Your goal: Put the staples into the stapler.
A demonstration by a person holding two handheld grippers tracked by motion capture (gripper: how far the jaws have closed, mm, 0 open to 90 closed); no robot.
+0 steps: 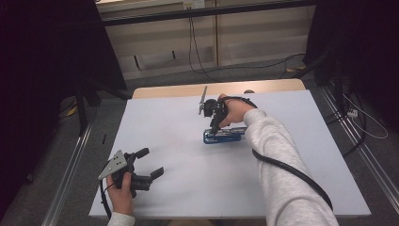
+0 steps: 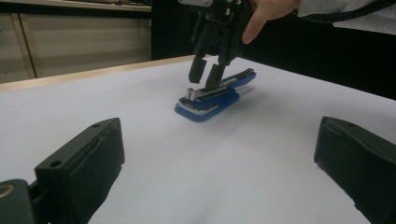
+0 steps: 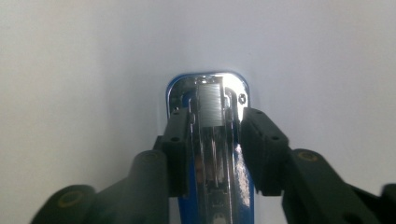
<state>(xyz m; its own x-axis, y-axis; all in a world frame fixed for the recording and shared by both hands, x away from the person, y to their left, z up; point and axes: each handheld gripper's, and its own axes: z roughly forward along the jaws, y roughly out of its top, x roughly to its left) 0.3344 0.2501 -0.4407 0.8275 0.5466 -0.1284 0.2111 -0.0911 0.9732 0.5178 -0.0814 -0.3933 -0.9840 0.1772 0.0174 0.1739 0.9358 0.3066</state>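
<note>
From the high view: blue stapler [image 1: 224, 135] lying flat near the middle of the white table [image 1: 188, 188], right gripper [image 1: 212, 123] lowered onto its left end, left gripper [image 1: 151, 164] resting well apart at the near left edge, jaws spread wide. Left gripper view: own black jaws far apart and empty, stapler [image 2: 212, 99] ahead with the other gripper's fingers [image 2: 215, 74] on its opened metal magazine. Right gripper view: jaws narrowed around the stapler's chrome staple channel [image 3: 210, 116], one pad against its left side, the other just beside its right.

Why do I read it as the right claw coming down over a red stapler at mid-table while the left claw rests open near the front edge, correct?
One detail is off: the flat metal-topped stapler is blue, not red, as the left gripper view shows. The right claw does straddle it, and the left claw rests open near the front edge.
</note>
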